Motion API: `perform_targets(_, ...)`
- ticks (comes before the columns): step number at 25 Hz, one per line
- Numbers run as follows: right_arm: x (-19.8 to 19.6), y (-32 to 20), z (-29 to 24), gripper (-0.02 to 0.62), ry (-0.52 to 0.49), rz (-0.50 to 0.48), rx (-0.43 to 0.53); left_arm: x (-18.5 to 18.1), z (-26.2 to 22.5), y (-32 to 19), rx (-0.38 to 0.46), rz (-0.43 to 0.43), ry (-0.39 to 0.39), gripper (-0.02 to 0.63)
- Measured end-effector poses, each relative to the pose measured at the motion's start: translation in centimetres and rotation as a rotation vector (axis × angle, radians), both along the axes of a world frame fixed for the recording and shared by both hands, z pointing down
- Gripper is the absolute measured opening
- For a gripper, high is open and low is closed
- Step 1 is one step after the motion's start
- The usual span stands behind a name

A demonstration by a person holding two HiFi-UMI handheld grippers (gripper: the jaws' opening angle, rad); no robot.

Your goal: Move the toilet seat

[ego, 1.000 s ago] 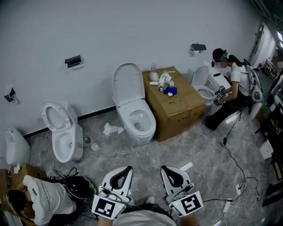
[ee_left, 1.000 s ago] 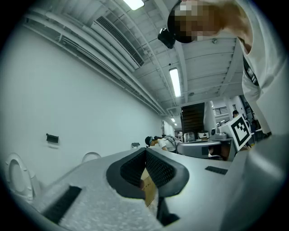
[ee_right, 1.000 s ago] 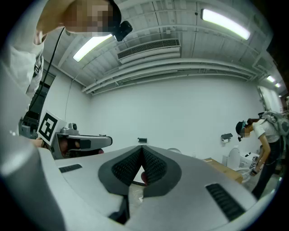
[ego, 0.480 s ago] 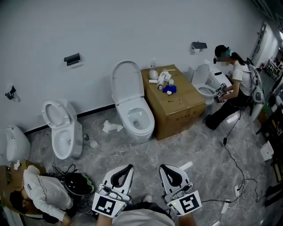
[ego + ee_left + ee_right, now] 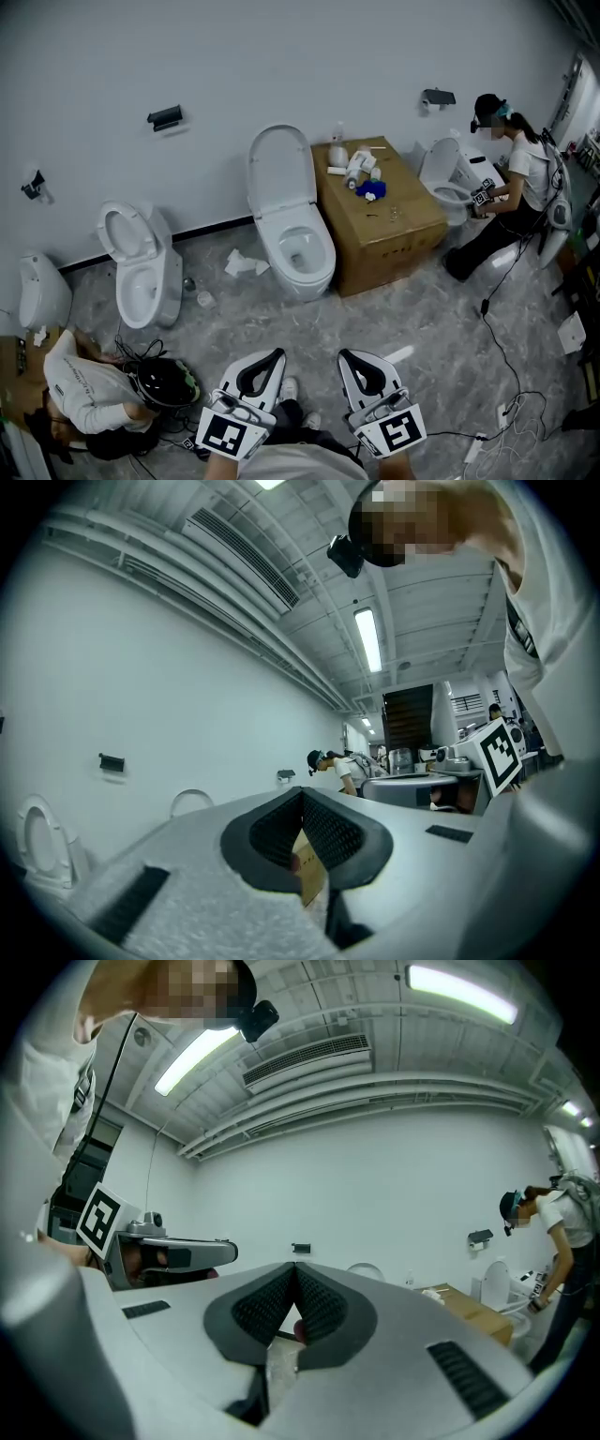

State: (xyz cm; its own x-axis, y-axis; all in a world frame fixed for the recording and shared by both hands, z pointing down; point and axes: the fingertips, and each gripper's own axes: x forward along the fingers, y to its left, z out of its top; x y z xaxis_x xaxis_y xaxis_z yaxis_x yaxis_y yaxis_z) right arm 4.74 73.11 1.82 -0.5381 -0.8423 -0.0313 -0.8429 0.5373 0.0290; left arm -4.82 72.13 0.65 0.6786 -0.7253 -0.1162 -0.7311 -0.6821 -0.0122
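The left claw (image 5: 271,356) and the right claw (image 5: 348,356) are both closed and empty. The toilet seat (image 5: 279,171) stands upright, well apart from them, just beside a cardboard box (image 5: 394,246).

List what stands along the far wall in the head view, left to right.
Rounded white fixture → left toilet → middle toilet, lid raised → cardboard box → right toilet → crouching person.
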Motion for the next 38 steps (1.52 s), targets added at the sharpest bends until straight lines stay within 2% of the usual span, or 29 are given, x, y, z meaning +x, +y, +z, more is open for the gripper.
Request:
perform_targets(6, -0.3, -2.9, 0.0, 0.011, 0.015, 0.005, 0.004, 0.2, 0.6, -3.1, -0.013, 0.01, -0.002, 0.011)
perform_targets(10, 0.0, -5.5, -0.2, 0.011, 0.024, 0.012, 0.009, 0.7, -0.1, -5.7, 0.026, 0.033, 0.017, 0.009)
perform_targets(15, -0.3, -9.6, -0.2, 0.011, 0.034, 0.02, -0.001, 0.2, 1.2, -9.7, -0.051, 0.025, -0.026, 0.009)
perform_targets(18, -1.0, -11.9, -0.1, 0.011, 0.04, 0.026, -0.002, -0.2, 0.7, -12.0, -0.029, 0.05, -0.009, 0.01)
perform_targets(22, -1.9, -14.6, -0.2, 0.011, 0.049, 0.04, 0.001, -1.0, 1.5, -14.6, -0.062, 0.058, -0.029, 0.01)
perform_targets(29, -3.4, -18.3, -0.4, 0.011, 0.062, 0.07, -0.003, -2.2, 1.2, -18.3, -0.067, 0.091, -0.006, 0.009)
perform_targets(38, -3.1, -22.5, 0.1, 0.011, 0.075, 0.067, -0.024, -1.9, 2.1, -22.6, -0.092, 0.084, 0.005, 0.009)
